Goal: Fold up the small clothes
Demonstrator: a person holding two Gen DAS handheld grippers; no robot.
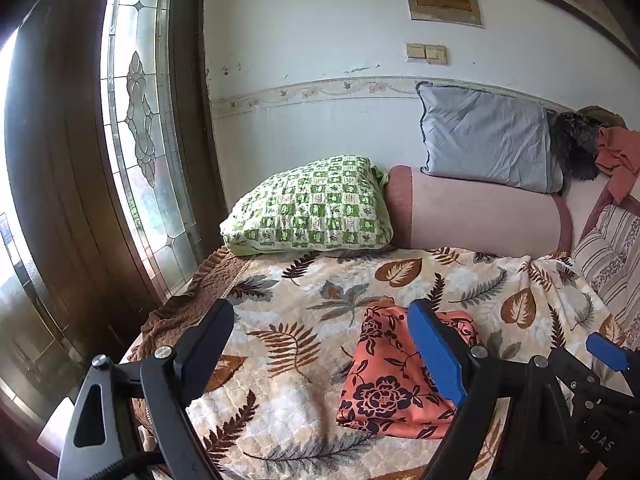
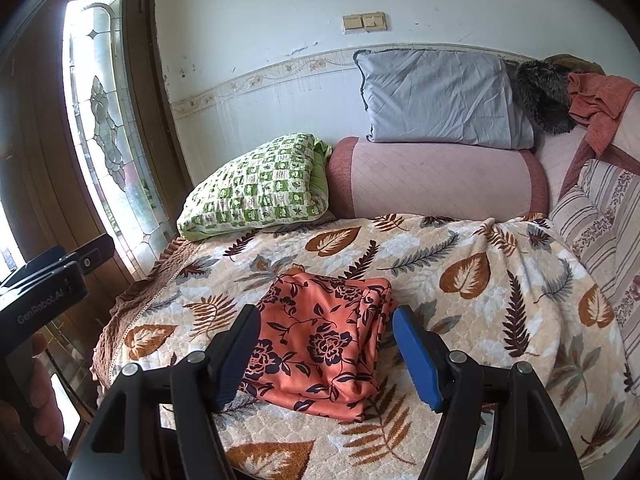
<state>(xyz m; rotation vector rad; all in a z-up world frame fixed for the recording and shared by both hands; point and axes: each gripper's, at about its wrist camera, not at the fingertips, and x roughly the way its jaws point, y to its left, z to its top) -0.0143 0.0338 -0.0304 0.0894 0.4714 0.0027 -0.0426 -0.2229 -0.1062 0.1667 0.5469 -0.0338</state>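
Observation:
A folded orange garment point(image 1: 394, 380) with dark flowers lies flat on the leaf-patterned blanket point(image 1: 304, 292). My left gripper point(image 1: 320, 320) hovers open above the bed; the garment sits below its right finger, and nothing is between the fingers. In the right wrist view the same garment point(image 2: 324, 336) lies just beyond my right gripper point(image 2: 324, 320), which is open with its fingertips on either side of the cloth's near part, not pressing it. The right gripper's blue pad point(image 1: 606, 352) shows at the left view's right edge. A hand holds the left gripper's body point(image 2: 44, 292).
A green checked pillow point(image 2: 256, 188), a pink bolster point(image 2: 436, 176) and a grey pillow point(image 2: 440, 96) line the wall. Striped bedding point(image 2: 604, 216) and a rust cloth point(image 2: 600, 104) lie at the right. A dark wooden door with leaded glass point(image 1: 140, 128) stands left of the bed.

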